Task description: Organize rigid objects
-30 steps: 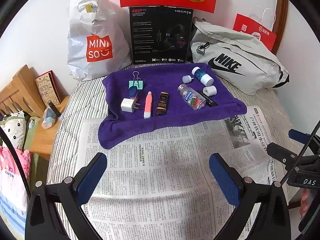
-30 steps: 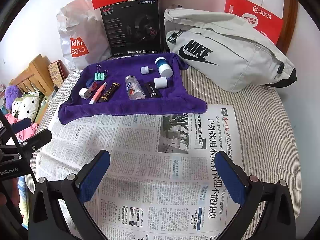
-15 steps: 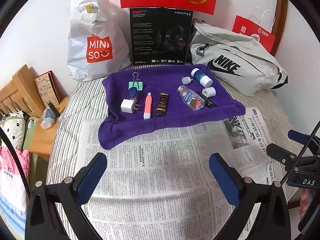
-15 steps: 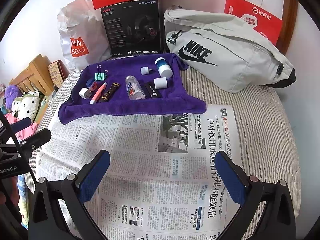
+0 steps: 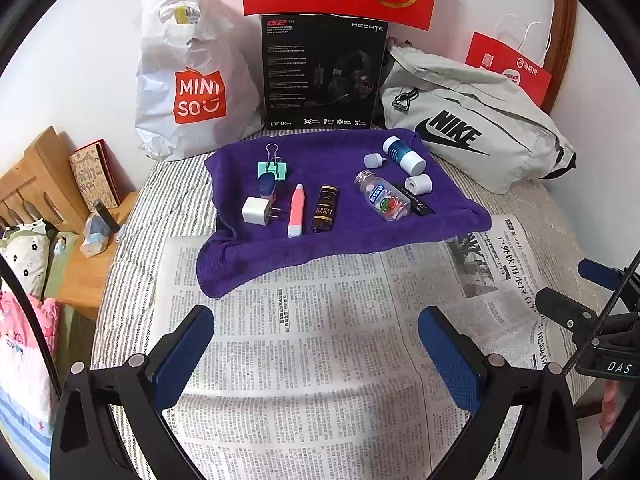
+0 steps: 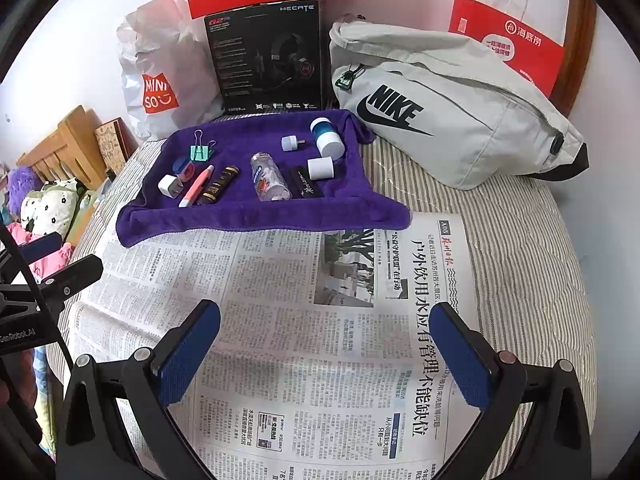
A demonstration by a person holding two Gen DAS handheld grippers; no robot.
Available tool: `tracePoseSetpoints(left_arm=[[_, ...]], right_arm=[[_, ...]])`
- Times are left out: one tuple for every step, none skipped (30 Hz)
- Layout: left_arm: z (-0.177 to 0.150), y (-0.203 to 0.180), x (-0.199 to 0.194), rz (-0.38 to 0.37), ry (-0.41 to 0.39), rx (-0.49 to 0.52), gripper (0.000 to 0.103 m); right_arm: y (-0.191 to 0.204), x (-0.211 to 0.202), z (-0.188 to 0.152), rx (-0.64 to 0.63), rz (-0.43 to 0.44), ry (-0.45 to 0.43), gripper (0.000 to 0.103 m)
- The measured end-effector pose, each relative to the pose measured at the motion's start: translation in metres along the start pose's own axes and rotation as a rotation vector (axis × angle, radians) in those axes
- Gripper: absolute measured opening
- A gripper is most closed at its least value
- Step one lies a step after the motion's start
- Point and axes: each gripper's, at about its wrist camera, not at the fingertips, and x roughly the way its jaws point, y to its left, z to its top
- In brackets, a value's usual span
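A purple towel [image 5: 340, 236] [image 6: 248, 216] lies on the bed and holds several small objects: a green binder clip [image 5: 273, 168], a white plug adapter [image 5: 257, 210], a pink tube [image 5: 297, 211], a dark brown bar [image 5: 325, 208], a clear bottle [image 5: 382, 196] [image 6: 269, 178], a blue-and-white bottle [image 5: 404, 155] and white caps [image 5: 418, 184]. My left gripper [image 5: 316, 340] is open and empty above the newspaper [image 5: 320, 352], well short of the towel. My right gripper [image 6: 324, 340] is open and empty above the same newspaper [image 6: 304, 320].
Behind the towel stand a white Miniso bag [image 5: 192, 80], a black headset box [image 5: 322, 72] and a grey Nike bag [image 5: 472, 128]. A red paper bag [image 6: 516, 44] leans at the back right. A wooden bedside stand [image 5: 48, 184] is at the left.
Both views have shifted very slightly; the objects on the towel have not moved and both grippers stay open.
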Motion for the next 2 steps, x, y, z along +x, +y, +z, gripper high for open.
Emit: tracePoseSetpoints(left_arm=[[0.0001,0.0,-0.0002,-0.001,-0.005,0.0,0.103],[0.0004,0.0,-0.0004,-0.003,-0.009,0.001,0.103]], right_arm=[[0.0003,0.0001,0.0,0.0,0.001,0.0,0.103],[0.0005,0.0005,0.0001,-0.001,0.002,0.001,0.103]])
